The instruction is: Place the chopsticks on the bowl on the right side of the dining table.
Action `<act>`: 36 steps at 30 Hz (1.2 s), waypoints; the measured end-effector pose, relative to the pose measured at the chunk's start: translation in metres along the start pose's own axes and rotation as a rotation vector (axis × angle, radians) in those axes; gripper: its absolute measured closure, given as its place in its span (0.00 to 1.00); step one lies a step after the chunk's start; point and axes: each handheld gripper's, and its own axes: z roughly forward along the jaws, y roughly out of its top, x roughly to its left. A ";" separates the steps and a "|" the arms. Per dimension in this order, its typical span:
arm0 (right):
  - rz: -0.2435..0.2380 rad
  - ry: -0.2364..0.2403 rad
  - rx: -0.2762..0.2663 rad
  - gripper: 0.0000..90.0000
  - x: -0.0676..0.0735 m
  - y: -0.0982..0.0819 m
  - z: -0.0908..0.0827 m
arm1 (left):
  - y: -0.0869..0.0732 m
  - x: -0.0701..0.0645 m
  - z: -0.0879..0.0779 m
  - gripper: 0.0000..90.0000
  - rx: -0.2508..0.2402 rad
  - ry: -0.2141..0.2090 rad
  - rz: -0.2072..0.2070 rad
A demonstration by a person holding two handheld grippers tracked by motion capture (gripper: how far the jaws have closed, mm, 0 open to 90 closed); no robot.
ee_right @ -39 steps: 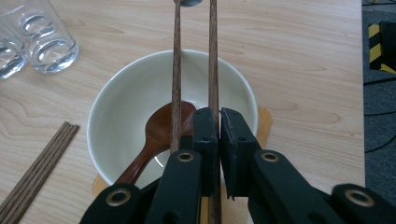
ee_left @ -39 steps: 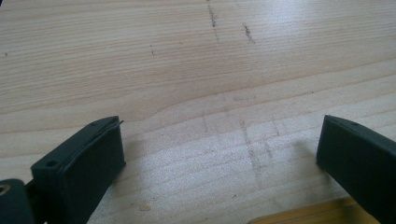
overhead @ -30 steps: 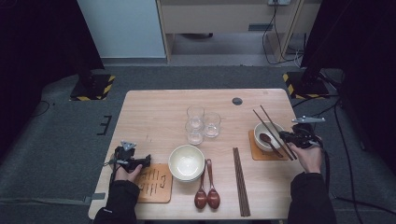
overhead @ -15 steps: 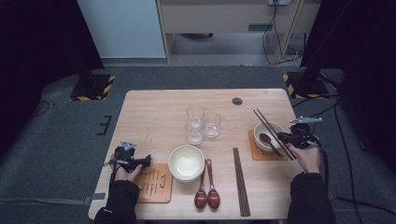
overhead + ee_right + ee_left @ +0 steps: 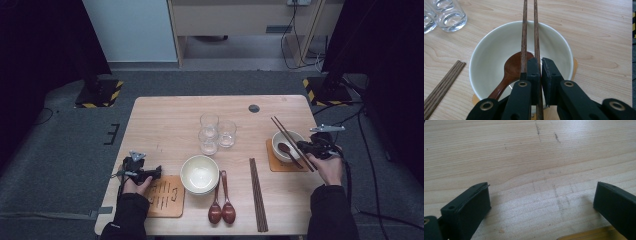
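Observation:
My right gripper (image 5: 309,148) (image 5: 541,63) hovers at the near rim of a cream bowl (image 5: 295,137) (image 5: 491,50) on a wooden coaster (image 5: 272,162) at the table's right. A pair of dark wooden chopsticks (image 5: 281,129) (image 5: 524,30) lies across that bowl. The jaws are shut on the right stick, and the left stick runs along the outside of the left jaw. A brown wooden spoon (image 5: 286,148) (image 5: 511,67) rests inside the bowl. My left gripper (image 5: 156,172) (image 5: 541,192) stands open low over bare wood at the front left, with nothing between its jaws.
A second coaster (image 5: 165,197) (image 5: 594,235) lies by the left gripper. A cream bowl (image 5: 200,174), two wooden spoons (image 5: 222,210) and more chopsticks (image 5: 257,195) (image 5: 441,87) sit at the front middle. Three glasses (image 5: 217,132) (image 5: 449,15) stand mid-table.

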 end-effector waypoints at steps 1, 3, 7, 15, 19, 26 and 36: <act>0.000 0.001 0.000 0.94 0.000 0.000 0.000 | 0.000 0.000 0.000 0.00 0.000 0.000 0.000; -0.002 0.003 -0.002 0.94 0.000 0.000 0.000 | 0.000 0.000 0.000 0.00 0.000 0.000 0.000; -0.001 0.006 -0.008 0.95 0.000 0.000 0.001 | 0.000 0.000 0.000 0.00 0.000 0.000 0.000; 0.004 0.011 -0.013 0.91 0.001 0.000 0.000 | 0.000 0.000 0.000 0.00 0.000 0.000 0.000; 0.006 0.013 -0.042 0.84 0.003 0.003 -0.004 | 0.000 0.000 0.000 0.00 0.000 0.000 0.000; -0.030 0.015 -0.046 0.72 0.010 0.004 0.003 | 0.000 0.000 0.000 0.00 0.000 0.000 0.000; -0.038 0.003 0.007 0.77 0.009 0.000 0.010 | 0.000 0.000 0.000 0.00 0.000 0.000 0.000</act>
